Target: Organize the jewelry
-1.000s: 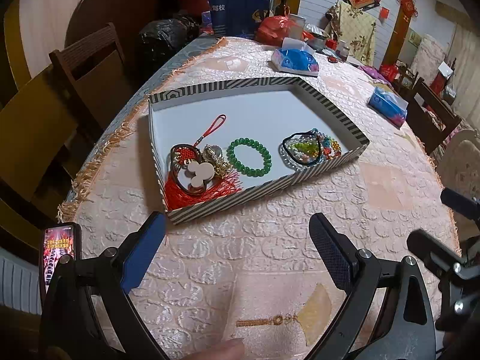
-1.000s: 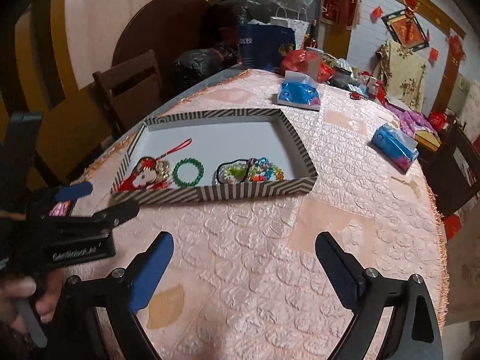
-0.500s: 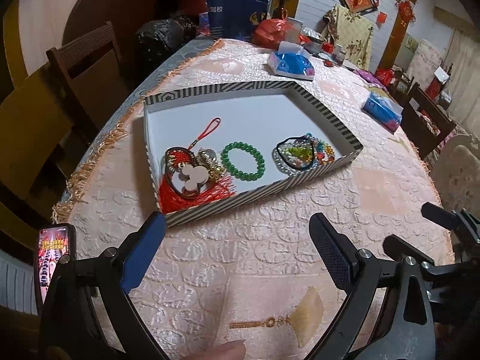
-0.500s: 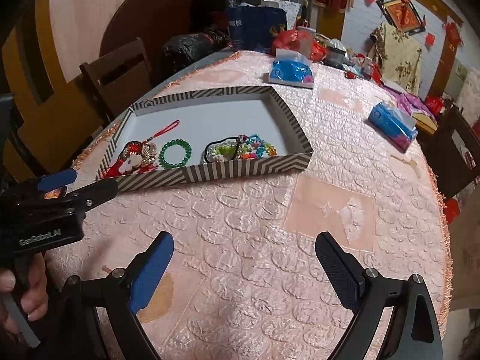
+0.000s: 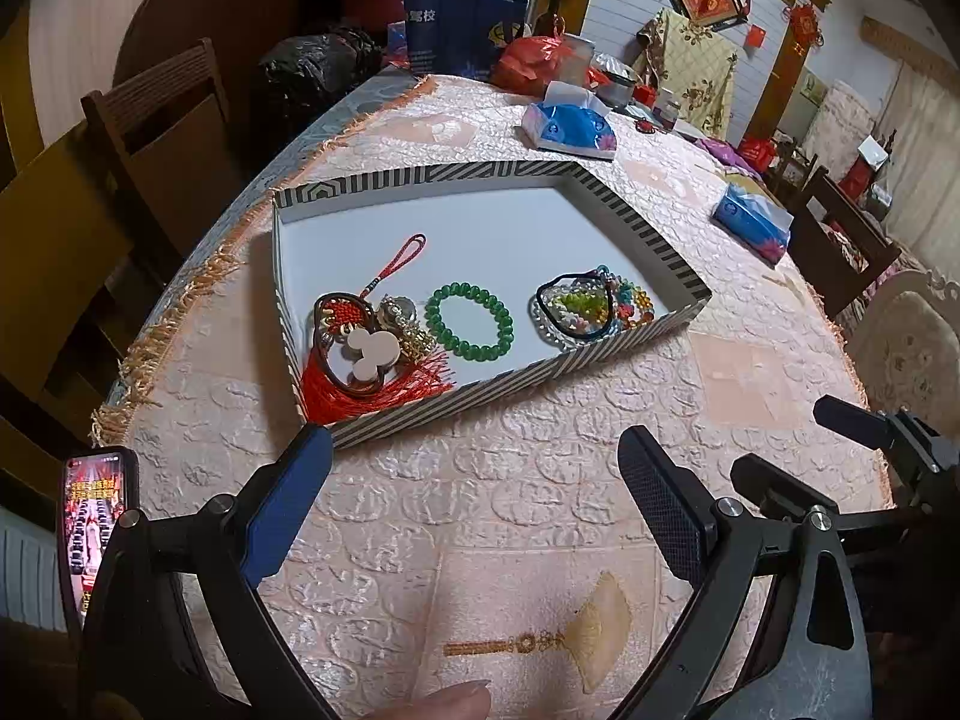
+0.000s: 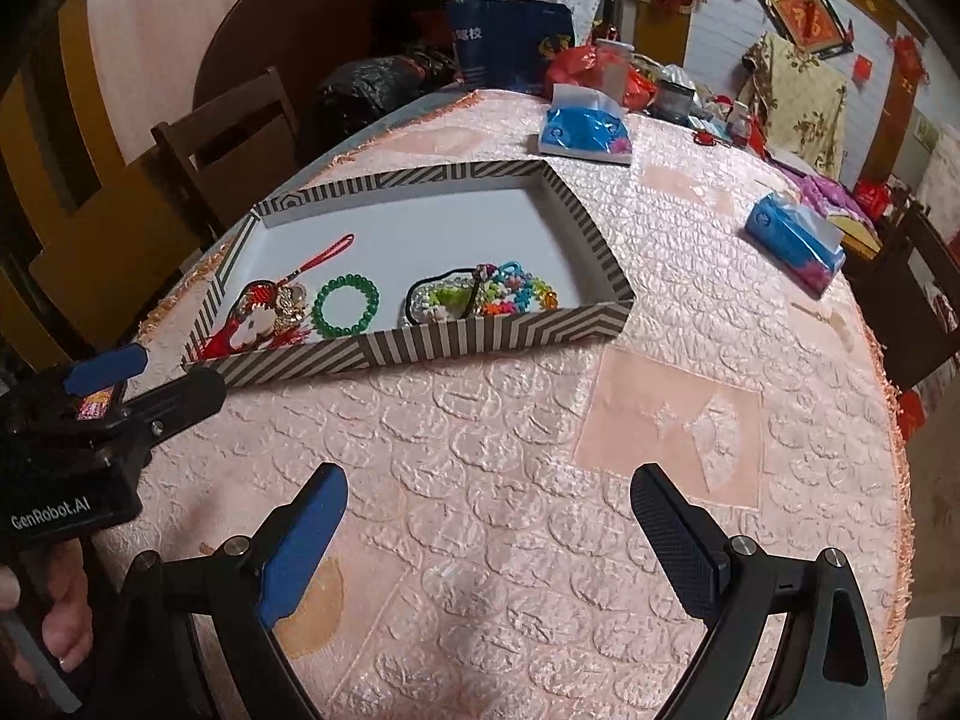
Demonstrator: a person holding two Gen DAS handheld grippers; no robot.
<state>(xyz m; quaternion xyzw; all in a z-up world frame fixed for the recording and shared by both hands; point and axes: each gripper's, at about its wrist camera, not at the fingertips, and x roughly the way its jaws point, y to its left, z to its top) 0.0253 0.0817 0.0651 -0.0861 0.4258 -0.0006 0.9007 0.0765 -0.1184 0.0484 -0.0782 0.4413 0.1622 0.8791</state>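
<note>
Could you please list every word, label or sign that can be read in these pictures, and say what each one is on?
"GenRobot.AI": white print on the left gripper body.
"驾校": white characters on the blue paper bag.
Red wall hanging: one gold character, too blurred to read.
Phone screen: text too small to read.
Tissue packs: print unreadable.

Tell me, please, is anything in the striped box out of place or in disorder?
Mostly tidy. The green bead bracelet lies flat alone. The colorful bead pile at the right is tangled with a black cord, and the red tassel charm is pressed against the striped box wall. Nothing spilled.
</note>
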